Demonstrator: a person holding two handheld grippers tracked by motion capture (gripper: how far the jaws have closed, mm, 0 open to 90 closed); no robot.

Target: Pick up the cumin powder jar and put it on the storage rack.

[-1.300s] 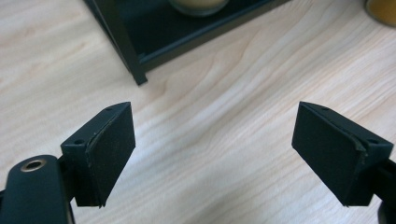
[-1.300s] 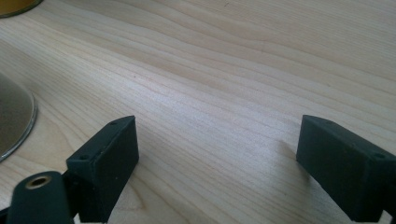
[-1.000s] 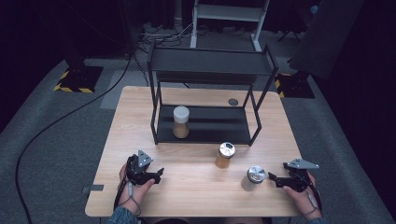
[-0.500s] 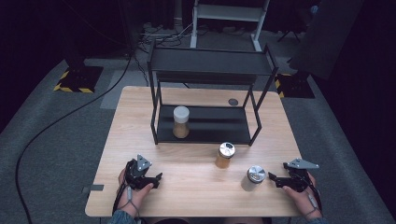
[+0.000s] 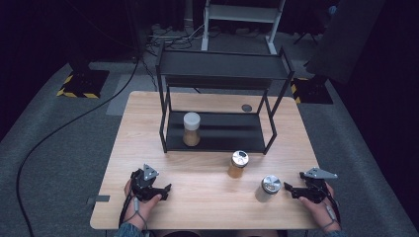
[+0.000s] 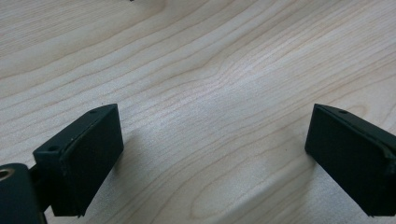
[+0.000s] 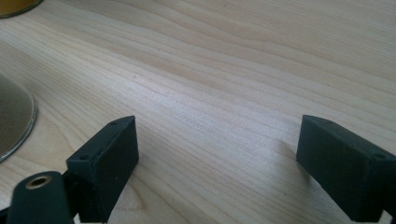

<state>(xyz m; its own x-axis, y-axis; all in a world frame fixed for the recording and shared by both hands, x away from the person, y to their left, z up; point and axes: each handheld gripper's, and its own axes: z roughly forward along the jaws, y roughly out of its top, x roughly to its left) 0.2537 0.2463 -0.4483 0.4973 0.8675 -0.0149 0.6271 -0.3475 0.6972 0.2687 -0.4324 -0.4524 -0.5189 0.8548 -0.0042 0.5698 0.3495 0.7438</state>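
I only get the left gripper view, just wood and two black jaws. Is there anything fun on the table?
Observer: Yes, a black two-level rack stands at the table's far side.
Operator: Anything in it?
Observer: A white-lidded jar stands on its lower shelf.
Operator: More jars?
Observer: Two on the table: an amber jar before the rack, and a silver-lidded jar nearer the person.
Operator: What about the other gripper?
Observer: The right gripper sits open beside the silver-lidded jar, holding nothing.
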